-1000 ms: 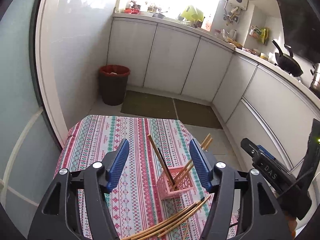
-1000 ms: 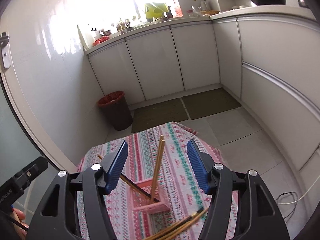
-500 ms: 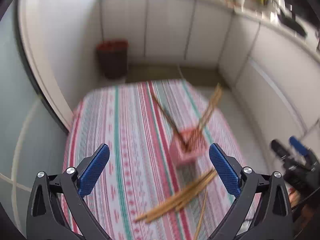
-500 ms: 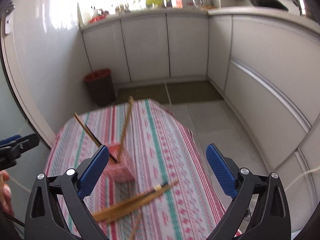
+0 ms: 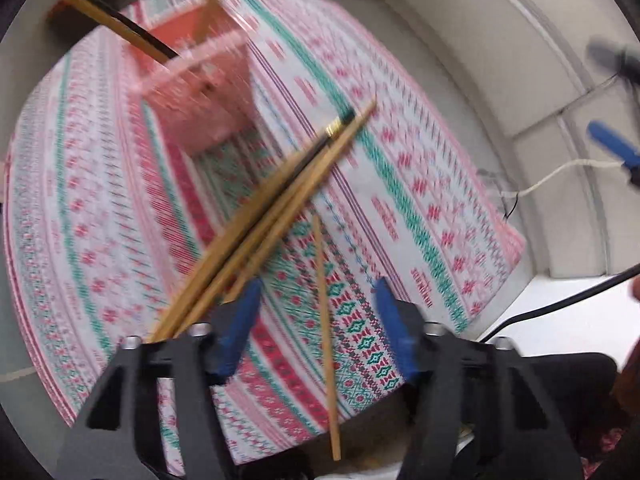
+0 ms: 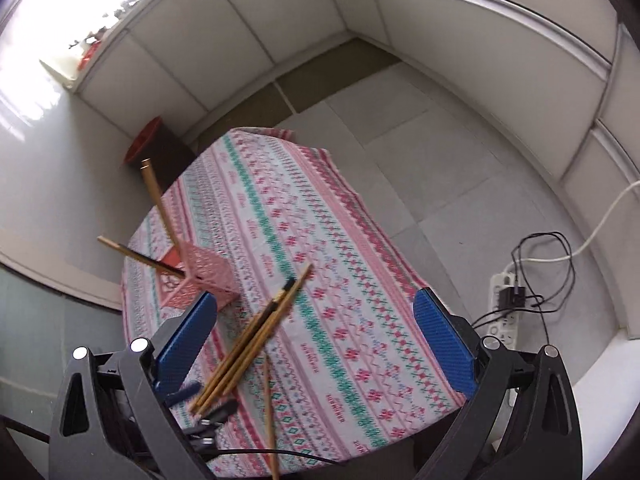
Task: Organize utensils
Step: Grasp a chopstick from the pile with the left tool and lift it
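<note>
Over counter (image 5: pixel 432 168): left tool (image 5: pixel 316 304) half-spread, jaws just narrowing around lone chopstick (image 5: pixel 326 320), not yet pinching. Right tool (image 6: pixel 316 332) wide, empty. Centre stick between pads before squeezing; pink basket (image 5: pixel 200 92) beyond.

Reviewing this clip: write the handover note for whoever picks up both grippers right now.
Left gripper: jaws have just been closing, a single loose chopstick lies between them, pads not on it yet.
Right gripper: jaws wide open, nothing held, above the table.
Pink basket on the patterned tablecloth already holds a few chopsticks, leaning out.
Left to do: the loose bundle of chopsticks beside the basket and the single one still need to go in.
</note>
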Tool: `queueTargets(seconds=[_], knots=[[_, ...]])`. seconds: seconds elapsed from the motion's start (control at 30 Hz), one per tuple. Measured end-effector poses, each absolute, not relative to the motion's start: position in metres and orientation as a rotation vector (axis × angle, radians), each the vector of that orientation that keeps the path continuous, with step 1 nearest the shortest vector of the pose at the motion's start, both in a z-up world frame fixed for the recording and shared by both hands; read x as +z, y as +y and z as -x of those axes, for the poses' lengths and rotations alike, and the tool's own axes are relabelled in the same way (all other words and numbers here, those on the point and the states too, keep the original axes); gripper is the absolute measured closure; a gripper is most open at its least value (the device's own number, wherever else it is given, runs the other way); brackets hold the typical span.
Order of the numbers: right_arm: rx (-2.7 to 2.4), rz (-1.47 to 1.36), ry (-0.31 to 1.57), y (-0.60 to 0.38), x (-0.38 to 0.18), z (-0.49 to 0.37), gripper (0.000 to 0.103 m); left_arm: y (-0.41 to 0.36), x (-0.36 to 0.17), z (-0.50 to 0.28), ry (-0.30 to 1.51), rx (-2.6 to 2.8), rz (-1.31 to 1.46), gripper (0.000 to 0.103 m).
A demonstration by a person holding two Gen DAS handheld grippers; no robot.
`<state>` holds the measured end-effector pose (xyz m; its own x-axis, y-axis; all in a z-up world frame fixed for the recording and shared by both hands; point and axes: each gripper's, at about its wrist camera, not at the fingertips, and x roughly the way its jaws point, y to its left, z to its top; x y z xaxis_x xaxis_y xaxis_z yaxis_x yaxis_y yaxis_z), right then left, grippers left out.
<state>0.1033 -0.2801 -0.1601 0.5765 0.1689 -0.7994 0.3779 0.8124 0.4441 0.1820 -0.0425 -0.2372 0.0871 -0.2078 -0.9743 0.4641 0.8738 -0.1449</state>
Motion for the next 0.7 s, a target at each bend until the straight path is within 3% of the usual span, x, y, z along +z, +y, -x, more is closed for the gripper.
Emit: queueTargets(seconds=[0.03,0.2,0.43,0.7], knots=[[-0.126,-0.646,0.977,-0.281,-0.163,-0.104,0.007,-0.049,-0.248,-0.181,1.416,-0.493,-0.246,0.067],[-0.115,-0.66,1.001,-0.282,-0.169,-0.109,0.007,-0.068,-0.272,-0.185,1.438,-0.46,-0.276,0.073],[-0.145,-0.665,1.032,-0.284,-0.18,-0.118,0.007,-0.079,-0.3,-0.195,1.422,-0.376,-0.323,0.094],[-0.146,-0.701,1.078,-0.276,-0.2,-0.129,0.007,-0.086,-0.304,-0.188,1.351,-0.406,-0.355,0.099]])
